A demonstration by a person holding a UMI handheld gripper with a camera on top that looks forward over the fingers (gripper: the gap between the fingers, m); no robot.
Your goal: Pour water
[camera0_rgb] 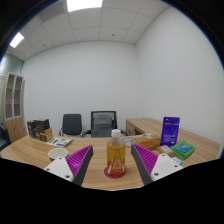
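While the fingers (114,163) stand apart, a bottle (117,151) with an orange label stands upright on the worktop (30,152) between them, gaps visible at either side.

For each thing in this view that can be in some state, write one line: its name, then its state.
Bottle: upright, capped, holding orange liquid, between the fingers.
Gripper: open, not pressing on the bottle.
Purple box: standing upright.
Office chairs: unoccupied.
Ceiling light: on.
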